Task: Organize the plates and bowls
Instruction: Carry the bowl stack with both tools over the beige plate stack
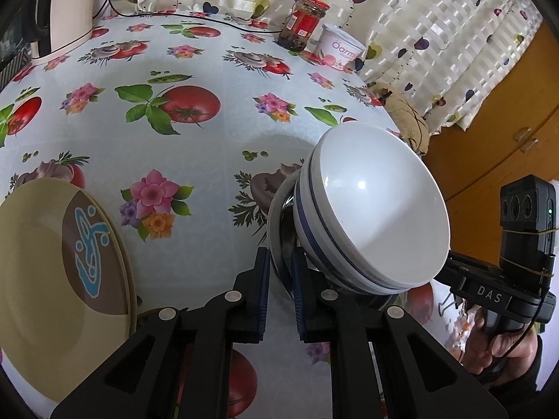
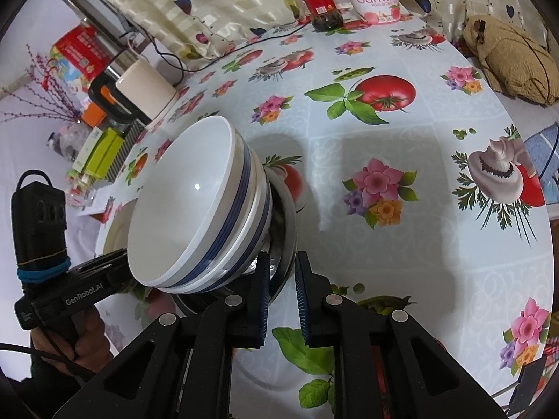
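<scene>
A white bowl with blue stripes (image 1: 377,209) (image 2: 195,202) sits nested in a steel bowl (image 1: 277,216) (image 2: 288,230), both tilted on the flowered tablecloth. My left gripper (image 1: 281,276) is shut on the steel bowl's near rim, which runs between its blue pads. My right gripper (image 2: 283,279) is shut on the same steel rim from the opposite side. In the left wrist view the right gripper's fingertips are hidden behind the bowls, and only its body (image 1: 489,293) and the person's hand (image 1: 496,349) show. A beige plate with a brown and blue pattern (image 1: 42,244) lies to the left.
At the back stand a red-lidded jar (image 1: 302,24) (image 2: 319,3), a yogurt tub (image 1: 339,47) (image 2: 375,1) and a cream kettle (image 2: 143,90) with a black cable (image 1: 209,17). A burlap bag (image 2: 506,59) lies at the table's right edge, with a wooden cupboard (image 1: 489,146) beyond.
</scene>
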The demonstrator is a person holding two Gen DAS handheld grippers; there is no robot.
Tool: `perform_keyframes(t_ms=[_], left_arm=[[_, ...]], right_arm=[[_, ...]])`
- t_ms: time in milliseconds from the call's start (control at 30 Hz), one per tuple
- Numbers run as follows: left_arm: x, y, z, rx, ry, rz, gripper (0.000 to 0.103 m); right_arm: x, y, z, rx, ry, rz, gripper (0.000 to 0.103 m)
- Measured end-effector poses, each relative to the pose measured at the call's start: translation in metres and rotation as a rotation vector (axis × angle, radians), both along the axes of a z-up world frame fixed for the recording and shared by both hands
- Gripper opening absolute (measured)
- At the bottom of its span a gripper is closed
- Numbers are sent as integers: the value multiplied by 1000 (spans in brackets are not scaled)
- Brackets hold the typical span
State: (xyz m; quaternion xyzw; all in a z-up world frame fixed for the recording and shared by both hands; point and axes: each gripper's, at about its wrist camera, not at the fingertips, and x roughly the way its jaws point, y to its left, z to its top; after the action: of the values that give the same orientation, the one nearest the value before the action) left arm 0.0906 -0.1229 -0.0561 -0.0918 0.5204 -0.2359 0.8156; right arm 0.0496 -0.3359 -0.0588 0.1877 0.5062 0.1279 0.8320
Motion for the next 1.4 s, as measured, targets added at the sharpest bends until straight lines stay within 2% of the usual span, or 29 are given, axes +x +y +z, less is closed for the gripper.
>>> perform_keyframes(t_ms=[600, 1000, 1400], left_arm=[[-3, 4, 8, -1, -22, 8, 13], [-6, 17, 24, -15, -52, 41, 13], [-10, 51, 39, -16, -86, 113, 13]], right_arm=[[0, 1, 1, -15, -3, 2, 14], [2, 12, 19, -30, -38, 23, 14], [15, 43, 39, -51, -75, 88, 14]])
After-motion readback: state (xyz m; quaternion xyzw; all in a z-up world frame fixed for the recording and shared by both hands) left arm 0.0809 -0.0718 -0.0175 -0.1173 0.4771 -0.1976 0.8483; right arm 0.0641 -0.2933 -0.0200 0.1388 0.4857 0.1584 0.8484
